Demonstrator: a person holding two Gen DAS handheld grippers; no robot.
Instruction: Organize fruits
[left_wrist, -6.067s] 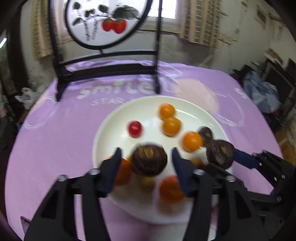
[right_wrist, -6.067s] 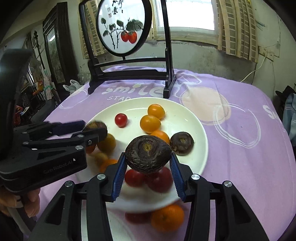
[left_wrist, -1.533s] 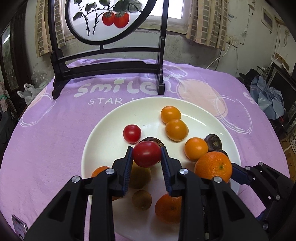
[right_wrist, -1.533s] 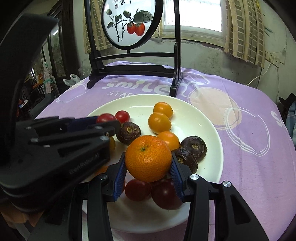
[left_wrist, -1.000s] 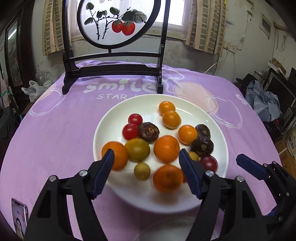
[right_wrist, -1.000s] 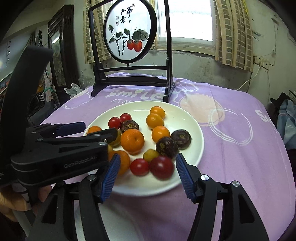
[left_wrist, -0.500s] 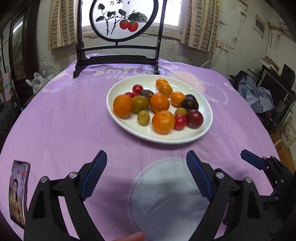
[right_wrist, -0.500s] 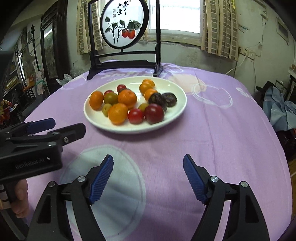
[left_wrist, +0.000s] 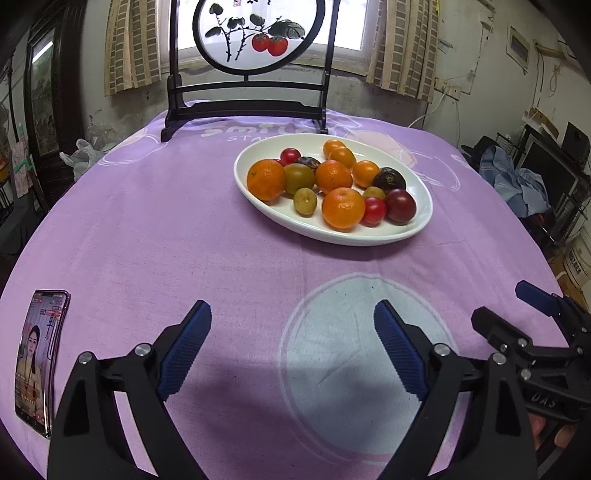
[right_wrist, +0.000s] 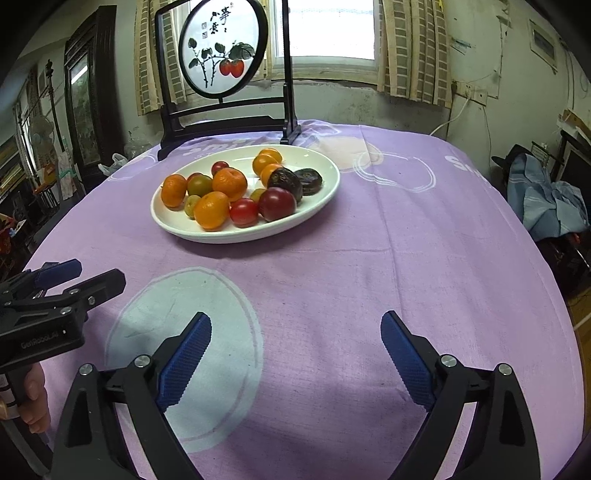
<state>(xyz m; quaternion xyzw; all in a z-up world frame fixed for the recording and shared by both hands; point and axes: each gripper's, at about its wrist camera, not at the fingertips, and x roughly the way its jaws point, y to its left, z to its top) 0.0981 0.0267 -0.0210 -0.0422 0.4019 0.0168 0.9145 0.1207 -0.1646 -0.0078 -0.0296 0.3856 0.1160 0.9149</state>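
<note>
Two grippers fill the bottom of their own views with nothing between their blue pads: the left gripper (left_wrist: 291, 347) has its jaws wide and opening a little more, and the right gripper (right_wrist: 295, 354) has its jaws wide and opening too. Each hangs over bare purple tablecloth (left_wrist: 184, 229), close to a pale printed circle (left_wrist: 354, 354), and touches no fruit. At the lower left of the left wrist view a phone (left_wrist: 38, 354) lies flat on the cloth, screen lit.

Farther up, in the upper middle of both views, stands the white plate (right_wrist: 207, 234), well apart from both grippers. All the fruit in view sits on it: three mandarins (left_wrist: 342, 208) toward the near and left side, a greenish tomato (left_wrist: 299, 178), small green fruits (left_wrist: 305, 201), a cherry tomato (left_wrist: 373, 210), a dark red plum (left_wrist: 400, 206), dark wrinkled passion fruits (right_wrist: 285, 182) on the right, and small oranges (left_wrist: 341, 156) at the far rim. No fruit lies loose on the cloth.

Behind the plate, at the top of the frame, a round painted screen (right_wrist: 221, 51) stands in its dark stand.

By this showing the gathering looks done; nothing obvious is left, unless sorting by kind is wanted
</note>
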